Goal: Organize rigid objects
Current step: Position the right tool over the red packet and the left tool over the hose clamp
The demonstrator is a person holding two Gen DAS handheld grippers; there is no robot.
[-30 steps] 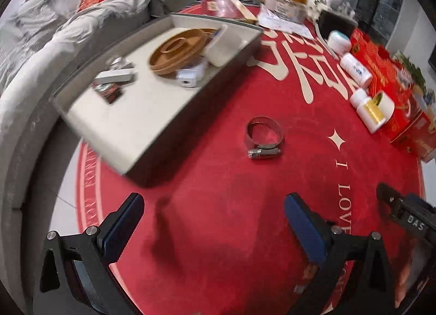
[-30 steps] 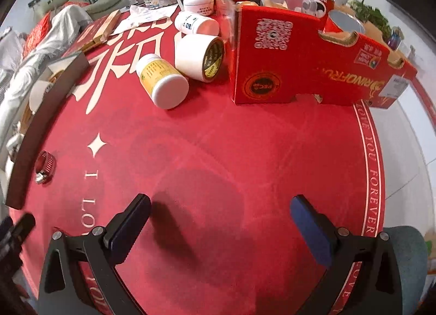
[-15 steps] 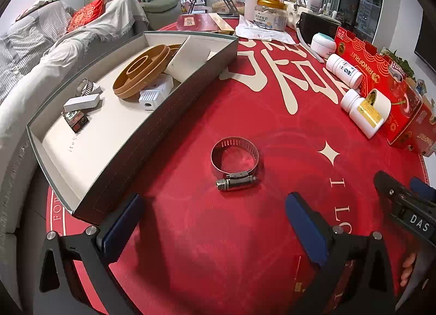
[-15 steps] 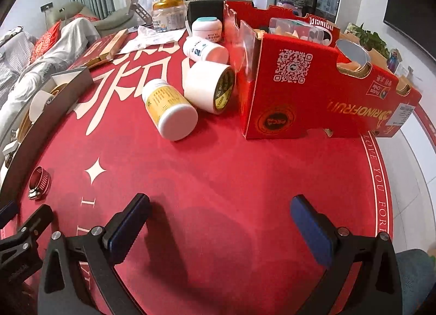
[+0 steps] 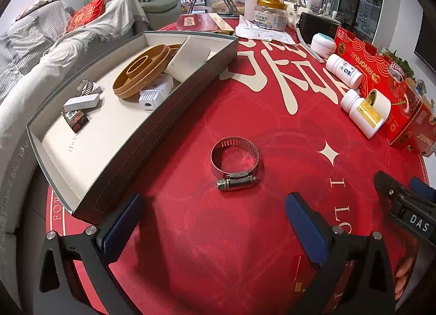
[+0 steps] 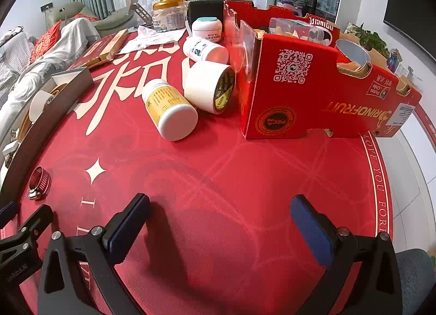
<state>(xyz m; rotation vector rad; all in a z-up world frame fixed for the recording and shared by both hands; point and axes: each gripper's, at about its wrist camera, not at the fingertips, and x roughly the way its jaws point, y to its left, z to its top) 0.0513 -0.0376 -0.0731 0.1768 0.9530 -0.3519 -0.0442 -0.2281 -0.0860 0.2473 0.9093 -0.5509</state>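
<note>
A metal hose clamp (image 5: 235,162) lies on the red tablecloth, just ahead of my left gripper (image 5: 215,222), which is open and empty. It also shows at the far left in the right wrist view (image 6: 40,182). A grey tray (image 5: 169,113) to the left holds a tan ring dish (image 5: 141,69), a white adapter (image 5: 155,92), a white block (image 5: 81,101) and another clamp (image 5: 84,86). My right gripper (image 6: 218,222) is open and empty over bare cloth. Ahead of it lie a yellow-label bottle (image 6: 170,110), a tape roll (image 6: 209,86) and a white bottle (image 6: 204,49).
A red cardboard fruit box (image 6: 313,88) stands at the right of the table. A cream jar (image 6: 207,28), a gold-lidded jar (image 5: 269,13), papers and a black box crowd the far edge. A sofa (image 5: 41,50) lies beyond the tray. The right gripper shows in the left view (image 5: 406,208).
The left gripper has pulled back and levelled out, so the hose clamp and tray now sit lower and closer in its view. The right gripper has tilted up slightly. Both stay open.
</note>
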